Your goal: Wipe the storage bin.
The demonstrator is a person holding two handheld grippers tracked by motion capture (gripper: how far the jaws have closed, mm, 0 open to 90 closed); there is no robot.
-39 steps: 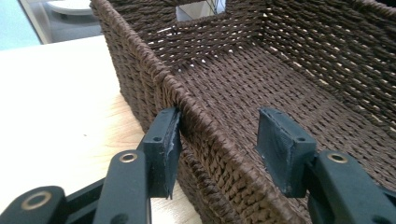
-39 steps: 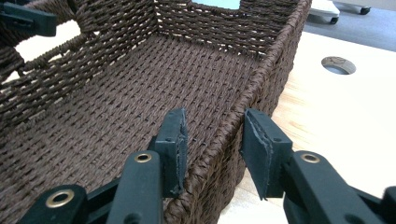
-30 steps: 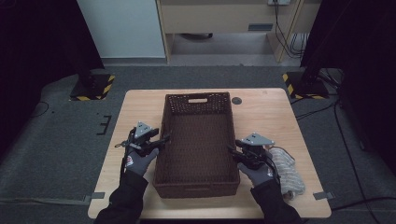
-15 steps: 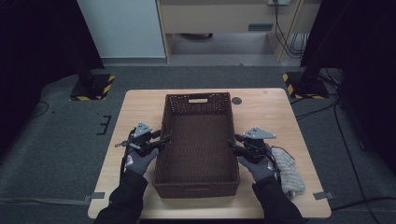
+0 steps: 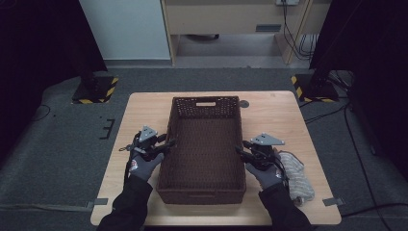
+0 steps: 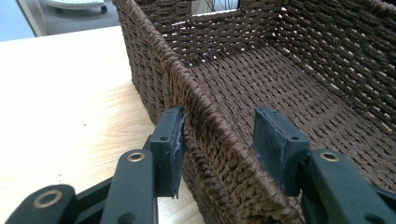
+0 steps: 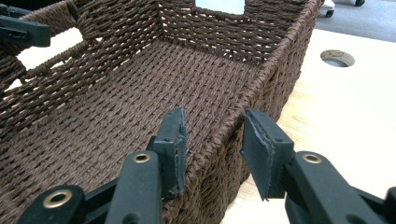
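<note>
basket point(image 5: 204, 149) mid-table point(image 5: 144, 110), cloth point(image 5: 296, 173) right of it

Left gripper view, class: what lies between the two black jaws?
The left side wall of the woven basket stands between the jaws of the left gripper, seen in that view.

The light wooden counter point(image 5: 144, 115) stands on grey carpeted floor point(image 5: 62, 159). A dark brown woven basket point(image 5: 204, 144) lies at its centre, long sides running from six to twelve o'clock, with a handle cut-out in the twelve o'clock wall. At about four o'clock from the basket, near the counter's edge, lies a crumpled pale cloth point(image 5: 296, 175), close to the basket but apart from it. At about one o'clock a small round hole point(image 5: 244, 103) sits in the counter, just beside the basket's corner.
</note>
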